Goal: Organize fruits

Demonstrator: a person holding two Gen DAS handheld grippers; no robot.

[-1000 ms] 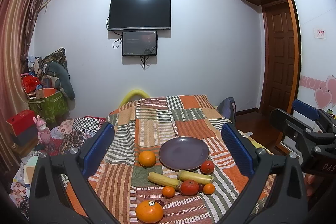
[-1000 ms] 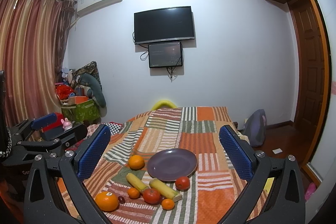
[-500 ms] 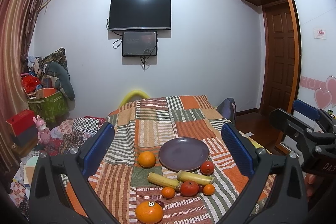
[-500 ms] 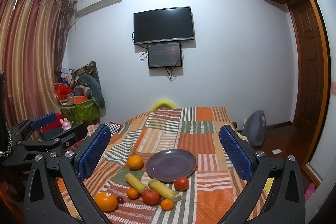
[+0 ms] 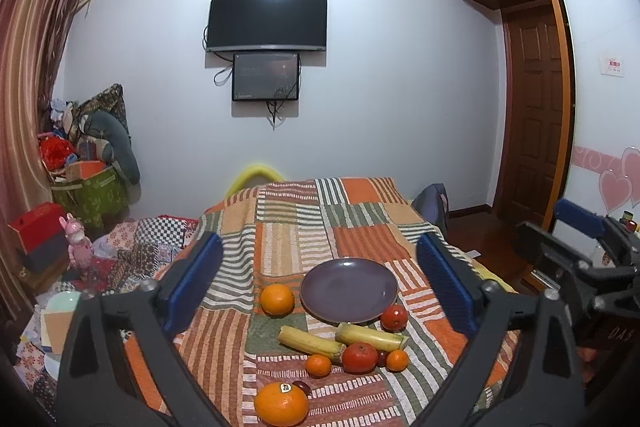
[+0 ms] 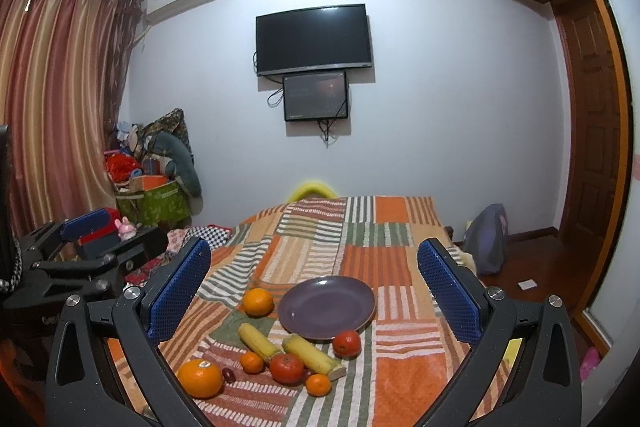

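An empty purple plate (image 5: 349, 290) (image 6: 327, 307) lies on a striped patchwork cloth (image 5: 320, 223). Around its near side lie a large orange (image 5: 277, 299) (image 6: 258, 302), two banana pieces (image 5: 310, 339) (image 5: 371, 336), a red tomato (image 5: 394, 317) (image 6: 347, 343), a bigger tomato (image 5: 360, 357) (image 6: 286, 368), two small tangerines (image 5: 318, 365) (image 5: 397, 360) and a stickered orange (image 5: 281, 403) (image 6: 199, 377). My left gripper (image 5: 318, 287) is open and empty, held above the fruit. My right gripper (image 6: 314, 291) is open and empty too, and shows at the right edge of the left wrist view (image 5: 580, 255).
The cloth covers a bed or table with its far edge near a yellow hoop (image 5: 256, 175). A green box of clutter (image 5: 90, 195) and a red box (image 5: 36, 227) stand at the left. A bag (image 6: 486, 243) and a wooden door (image 5: 532, 115) are at the right.
The right wrist view has drifted slightly, so the fruit sits a little further left in it. The left gripper holds still. Both stay open.
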